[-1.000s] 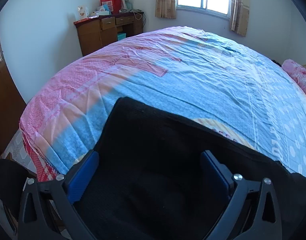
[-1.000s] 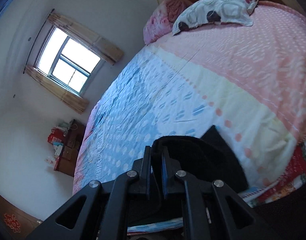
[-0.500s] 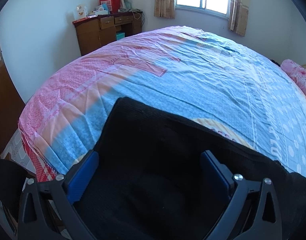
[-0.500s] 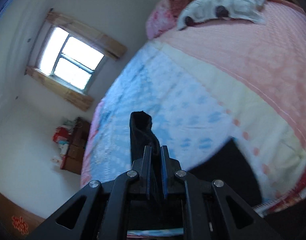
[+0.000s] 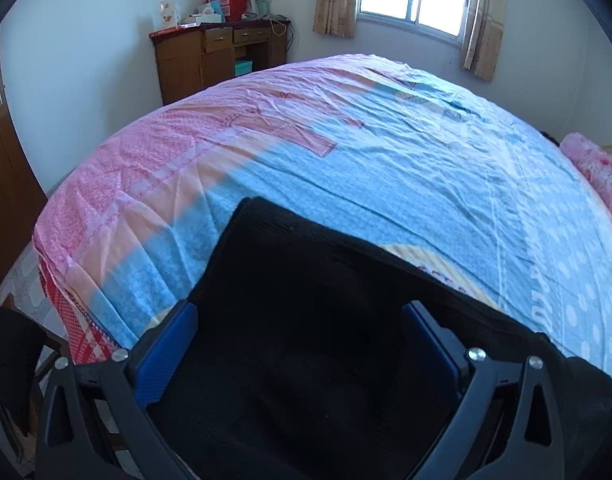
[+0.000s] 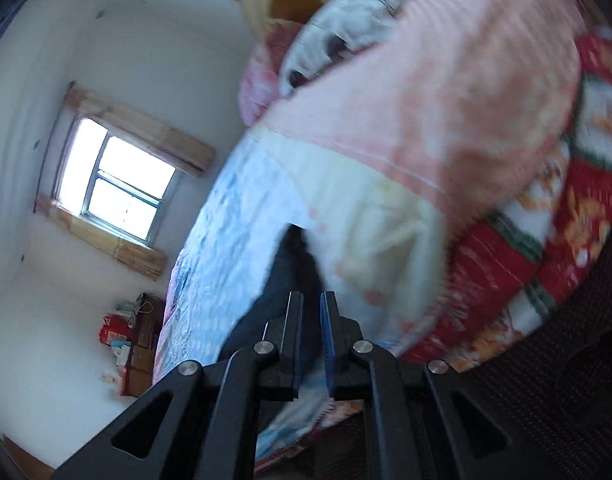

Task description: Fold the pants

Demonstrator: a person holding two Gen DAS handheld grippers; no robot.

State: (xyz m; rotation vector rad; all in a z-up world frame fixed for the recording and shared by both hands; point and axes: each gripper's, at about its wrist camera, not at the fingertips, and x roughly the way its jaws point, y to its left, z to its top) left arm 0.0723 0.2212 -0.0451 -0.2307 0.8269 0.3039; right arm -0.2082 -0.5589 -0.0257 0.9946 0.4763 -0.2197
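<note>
Left wrist: left gripper [image 5: 300, 322] jaws spread wide over black pants [image 5: 306, 300], blue pads [image 5: 168, 350] either side, not pinching. Pants flat on near edge of bed [image 5: 385, 168]. Right wrist: right gripper [image 6: 311, 308] jaws nearly shut, narrow gap, contents unclear in blur; pants [image 6: 282, 280] just ahead on bed edge.

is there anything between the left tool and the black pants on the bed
Nothing visible. The left tool hangs open right over the black pants, which lie flat on the bed cover with only bare fabric between its fingers.
</note>
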